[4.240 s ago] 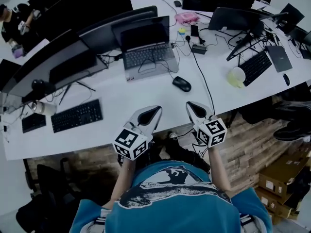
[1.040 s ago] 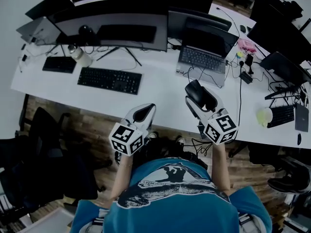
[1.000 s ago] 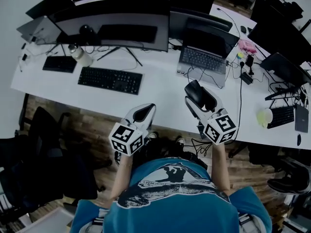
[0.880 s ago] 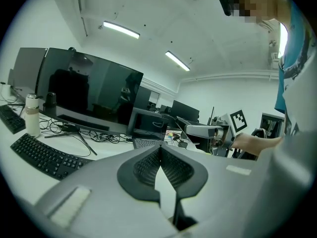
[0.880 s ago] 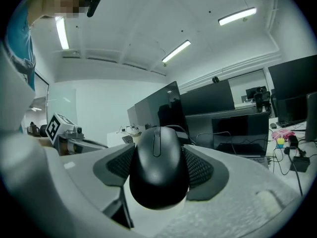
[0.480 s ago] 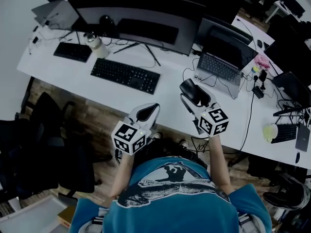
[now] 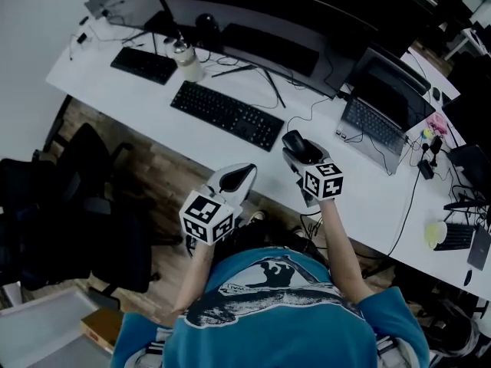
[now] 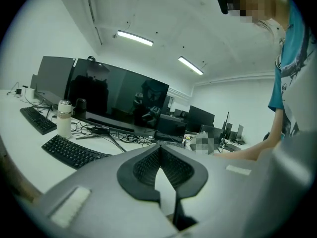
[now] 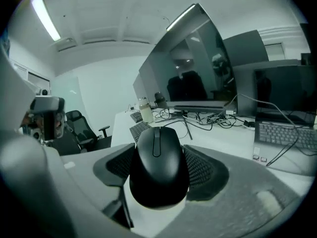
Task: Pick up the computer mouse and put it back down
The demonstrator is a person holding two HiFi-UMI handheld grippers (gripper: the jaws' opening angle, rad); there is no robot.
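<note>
The black computer mouse (image 7: 296, 146) (image 9: 158, 165) is held above the white desk (image 7: 230, 153), near its front edge, just right of a black keyboard (image 7: 227, 115). My right gripper (image 7: 301, 153) (image 9: 159, 157) is shut on it, with a ribbed pad (image 9: 205, 168) pressing on each side. The mouse's wheel faces up and away from the camera. My left gripper (image 7: 232, 181) (image 8: 159, 151) hangs off the desk's front edge, over the floor. It is shut, its pads meet at the tips, and nothing is between them.
Behind the keyboard stand a wide curved monitor (image 7: 268, 21) and a white bottle (image 7: 187, 64). A laptop (image 7: 380, 113) with trailing cables sits to the right. A second small keyboard (image 7: 143, 65) lies far left. Office chairs (image 7: 84, 205) stand on the wood floor at left.
Four seconds ago the mouse lay on the desk and both grippers were empty. In the last second the right gripper has carried the mouse left along the desk, towards the keyboard.
</note>
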